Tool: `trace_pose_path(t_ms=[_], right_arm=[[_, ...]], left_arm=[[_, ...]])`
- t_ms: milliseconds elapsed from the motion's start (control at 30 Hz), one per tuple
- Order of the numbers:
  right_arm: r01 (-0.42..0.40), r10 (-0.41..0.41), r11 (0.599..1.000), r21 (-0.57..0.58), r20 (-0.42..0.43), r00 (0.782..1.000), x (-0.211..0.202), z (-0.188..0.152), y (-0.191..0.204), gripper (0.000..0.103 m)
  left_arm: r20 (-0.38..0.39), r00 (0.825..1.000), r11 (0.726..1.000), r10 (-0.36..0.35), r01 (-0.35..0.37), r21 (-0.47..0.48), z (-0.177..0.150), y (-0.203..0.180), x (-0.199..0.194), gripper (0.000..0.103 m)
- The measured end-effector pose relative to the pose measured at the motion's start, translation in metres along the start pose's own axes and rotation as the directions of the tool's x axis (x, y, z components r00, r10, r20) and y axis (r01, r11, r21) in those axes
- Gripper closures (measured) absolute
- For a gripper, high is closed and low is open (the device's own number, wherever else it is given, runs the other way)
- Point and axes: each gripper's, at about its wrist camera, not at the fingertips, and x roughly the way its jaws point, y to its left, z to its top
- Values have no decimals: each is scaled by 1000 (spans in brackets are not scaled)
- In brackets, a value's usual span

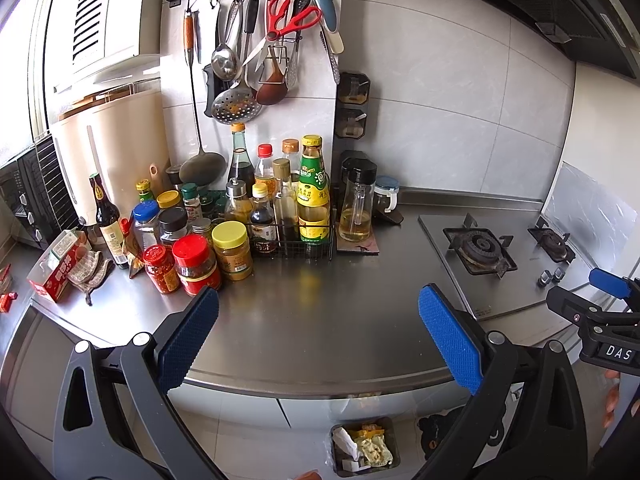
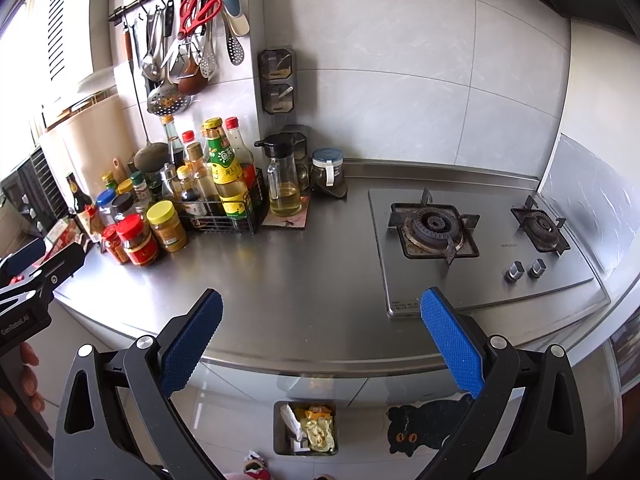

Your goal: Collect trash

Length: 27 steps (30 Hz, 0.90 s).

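Both grippers, left (image 1: 318, 340) and right (image 2: 322, 340), wide open and empty above the counter (image 1: 312, 300), trash bin (image 2: 306, 428) below.

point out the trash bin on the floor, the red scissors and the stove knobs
grey rectangular trash bin (image 2: 280, 432), right wrist view, left wall
red-handled scissors (image 1: 298, 20), left wrist view, handle
two metal stove knobs (image 2: 515, 271), right wrist view, left knob

Bin (image 2: 304, 428) base hidden under crumpled trash; bottle labels (image 1: 314, 196) too small to read; range hood (image 1: 560, 8) cut off.
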Motion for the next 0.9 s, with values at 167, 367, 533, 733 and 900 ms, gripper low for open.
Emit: trace_pose_path(t_ms=[167, 367, 533, 733, 900], right_arm=[[-3, 3, 1000, 5, 0, 1000, 0, -1, -2, 3], [-6, 6, 1000, 6, 1, 1000, -1, -2, -2, 3], [-4, 4, 1000, 5, 4, 1000, 0, -1, -2, 3], [-5, 5, 1000, 6, 4, 1000, 0, 0, -3, 3], [-2, 2, 1000, 8, 5, 1000, 2, 2, -3, 3]], left_arm=[[-8, 1000, 1000, -1, 1, 9, 1, -2, 1, 8], [-10, 1000, 1000, -2, 2, 8, 1, -3, 3, 8], [-12, 1000, 1000, 1, -1, 7, 1, -3, 3, 8], [-12, 1000, 1000, 6, -6, 3, 0, -4, 2, 8], [-16, 1000, 1000, 7, -7, 1, -2, -5, 2, 8]])
